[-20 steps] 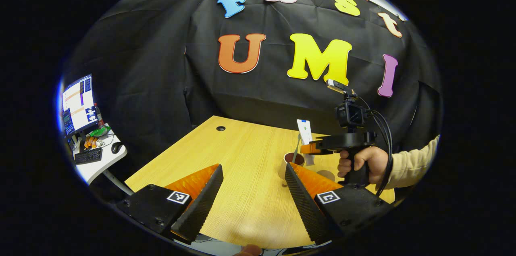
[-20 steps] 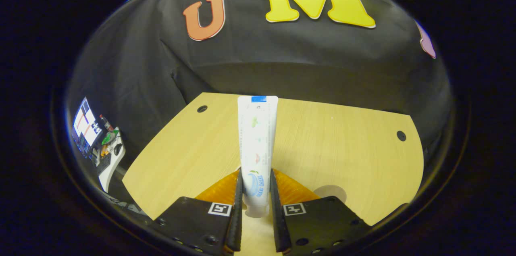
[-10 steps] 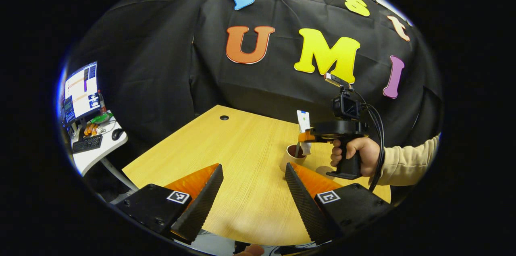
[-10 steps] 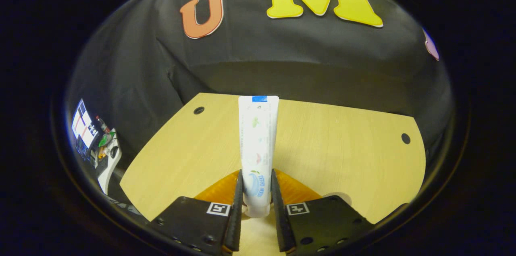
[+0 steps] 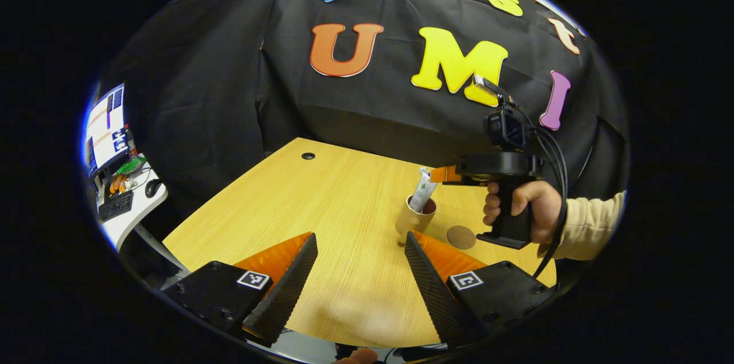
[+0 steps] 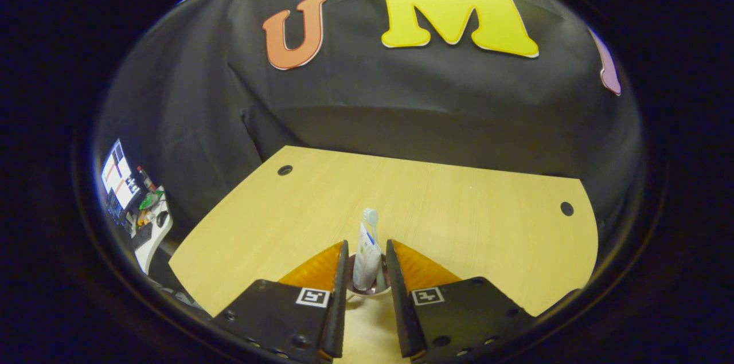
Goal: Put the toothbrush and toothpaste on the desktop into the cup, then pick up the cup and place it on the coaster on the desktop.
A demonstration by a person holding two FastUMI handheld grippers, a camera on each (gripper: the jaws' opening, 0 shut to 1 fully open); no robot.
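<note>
The white toothpaste tube and pale toothbrush stand in the tan cup; both claws are released. The cup stands left of the round brown coaster, not on it.

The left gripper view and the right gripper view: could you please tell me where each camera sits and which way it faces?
Left gripper view: rides the left gripper, facing across the desk; its open fingers at the bottom, the hand holding the right gripper above the cup, the coaster beside it.
Right gripper view: rides the right gripper, looking down over the cup with the toothpaste and toothbrush.
Shared: desk, cup, toothpaste.
</note>
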